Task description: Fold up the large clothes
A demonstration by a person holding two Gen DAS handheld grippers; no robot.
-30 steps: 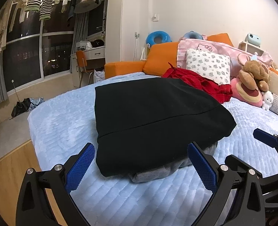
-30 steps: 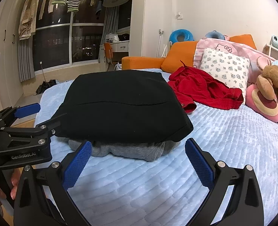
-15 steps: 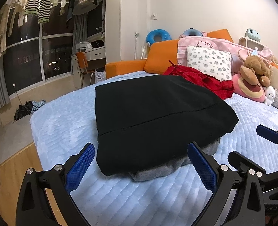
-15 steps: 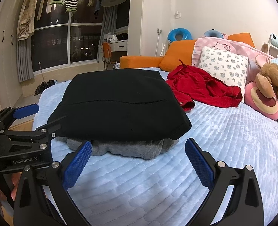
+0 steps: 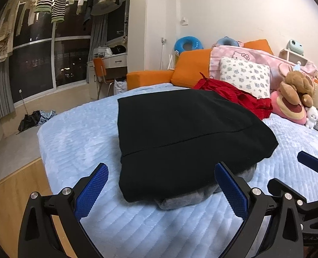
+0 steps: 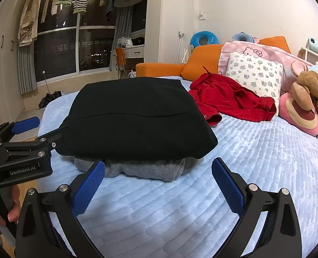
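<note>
A: In the left wrist view, what do you see that the other view does not show?

B: The left gripper (image 5: 161,185) with its jaws spread wide and holding nothing, and the right gripper (image 5: 309,164) at the right edge. The folded black garment (image 5: 187,133) lies in the middle of the light blue bed cover (image 5: 77,133), on top of a grey garment (image 5: 193,197).

A: And the right wrist view?

B: There the right gripper (image 6: 159,178) is also spread and empty. The left gripper (image 6: 24,124) is at the left edge, close to the black garment's corner. The person's fingers (image 6: 13,206) show below it.

A: The materials?

B: The black cloth is smooth with one straight seam; the grey one looks soft and fleecy. The cover is quilted. The blue finger pads (image 6: 88,187) have a fine grid texture. A crumpled red garment (image 6: 230,101) lies behind, just beside the black one.
</note>
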